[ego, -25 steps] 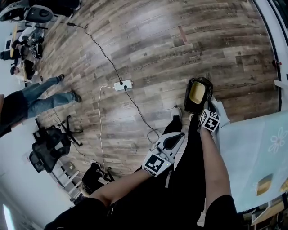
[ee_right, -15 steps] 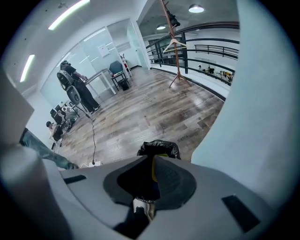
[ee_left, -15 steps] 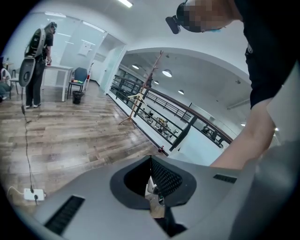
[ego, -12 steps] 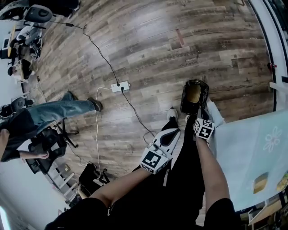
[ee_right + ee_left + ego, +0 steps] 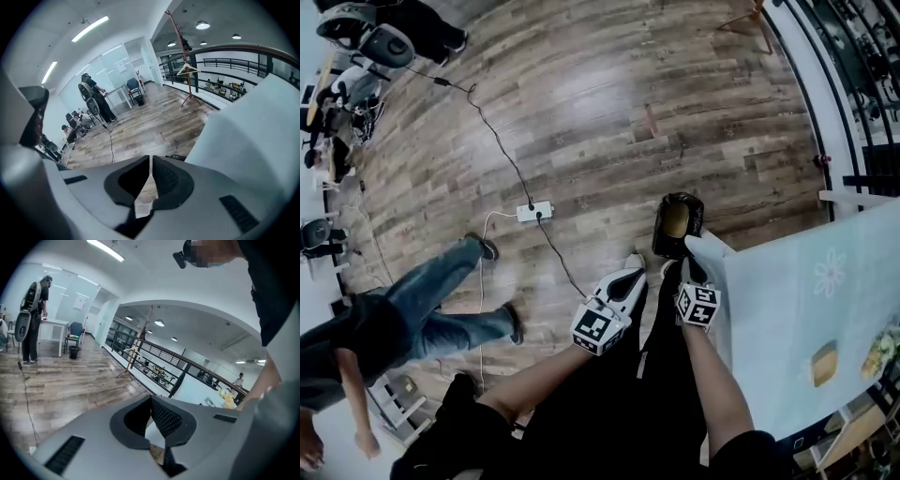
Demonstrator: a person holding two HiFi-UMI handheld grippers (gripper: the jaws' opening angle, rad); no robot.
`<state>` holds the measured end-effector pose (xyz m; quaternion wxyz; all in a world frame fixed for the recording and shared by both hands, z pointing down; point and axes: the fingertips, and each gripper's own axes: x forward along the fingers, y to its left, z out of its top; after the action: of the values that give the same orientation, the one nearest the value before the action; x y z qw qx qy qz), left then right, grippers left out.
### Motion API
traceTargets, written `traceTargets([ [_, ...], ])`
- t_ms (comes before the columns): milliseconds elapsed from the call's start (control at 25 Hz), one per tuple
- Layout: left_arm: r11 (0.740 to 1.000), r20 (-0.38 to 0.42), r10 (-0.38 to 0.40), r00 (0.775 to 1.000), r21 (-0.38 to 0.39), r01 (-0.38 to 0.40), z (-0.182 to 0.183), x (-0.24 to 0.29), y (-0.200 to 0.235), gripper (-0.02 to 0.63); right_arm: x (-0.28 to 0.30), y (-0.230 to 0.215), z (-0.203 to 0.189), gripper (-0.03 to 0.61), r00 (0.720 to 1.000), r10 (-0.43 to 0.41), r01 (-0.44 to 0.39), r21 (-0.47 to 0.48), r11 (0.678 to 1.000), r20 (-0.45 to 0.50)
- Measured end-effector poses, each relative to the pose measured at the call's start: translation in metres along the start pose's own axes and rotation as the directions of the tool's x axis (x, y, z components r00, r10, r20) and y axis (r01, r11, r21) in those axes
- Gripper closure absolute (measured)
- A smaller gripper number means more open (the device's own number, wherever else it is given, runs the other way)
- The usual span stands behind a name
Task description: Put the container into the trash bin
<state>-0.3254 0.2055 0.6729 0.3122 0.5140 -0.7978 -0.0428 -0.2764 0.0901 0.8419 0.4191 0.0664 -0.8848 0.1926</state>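
A black trash bin (image 5: 677,225) stands on the wood floor by the table corner, and a yellow container (image 5: 676,220) lies inside it. My right gripper (image 5: 701,247) hangs just right of the bin's rim; in the right gripper view its jaws meet with nothing between them (image 5: 150,161). A sliver of the bin (image 5: 177,158) shows past the jaws. My left gripper (image 5: 623,281) is left of the bin, above my legs. Its jaws (image 5: 150,401) are shut and hold nothing.
A table with a pale blue cloth (image 5: 806,300) fills the right side, with small yellow food items (image 5: 823,364) on it. A white power strip (image 5: 533,212) and its cables cross the floor. A person in jeans (image 5: 422,309) walks at the left. A coat stand (image 5: 180,51) stands near the railing.
Both grippers have lifted away from the bin, the right one more. The person in jeans has walked from the far left toward the lower left. The view has shifted, so the bin looks smaller.
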Motion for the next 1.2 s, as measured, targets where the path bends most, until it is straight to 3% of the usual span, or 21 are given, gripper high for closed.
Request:
traceTargets([
  [160, 0.987, -0.038, -0.06, 0.997, 0.149, 0.065, 0.007, -0.025, -0.007, 0.6, -0.057, 0.022, 0.023, 0.535, 1.0, -0.007, 0.008, -0.023, 1.0, 0.03],
  [400, 0.987, -0.012, -0.115, 0.993, 0.11, 0.116, 0.03, -0.031, -0.037, 0.598, -0.143, 0.028, 0.053, 0.537, 0.991, -0.008, 0.01, -0.015, 1.0, 0.135],
  [600, 0.96, -0.016, -0.241, 0.97, 0.146, 0.241, 0.043, -0.023, -0.092, 0.6, -0.206, 0.016, 0.058, 0.537, 0.972, -0.063, 0.054, 0.047, 0.997, 0.226],
  [760, 0.918, -0.036, -0.341, 0.939, 0.202, 0.341, 0.05, -0.009, -0.138, 0.6, -0.259, -0.008, 0.056, 0.537, 0.939, -0.148, 0.115, 0.121, 0.986, 0.311],
  [920, 0.873, -0.065, -0.386, 0.92, 0.299, 0.386, 0.052, 0.007, -0.183, 0.6, -0.314, -0.041, 0.042, 0.537, 0.907, -0.264, 0.185, 0.252, 0.95, 0.329],
  [1000, 0.837, -0.091, -0.426, 0.9, 0.337, 0.431, 0.052, 0.018, -0.216, 0.6, -0.347, -0.064, 0.034, 0.537, 0.874, -0.327, 0.207, 0.334, 0.92, 0.359],
  [1200, 0.736, -0.187, -0.539, 0.821, 0.369, 0.568, 0.03, 0.033, -0.33, 0.6, -0.446, -0.131, -0.021, 0.537, 0.779, -0.492, 0.259, 0.514, 0.817, 0.39],
])
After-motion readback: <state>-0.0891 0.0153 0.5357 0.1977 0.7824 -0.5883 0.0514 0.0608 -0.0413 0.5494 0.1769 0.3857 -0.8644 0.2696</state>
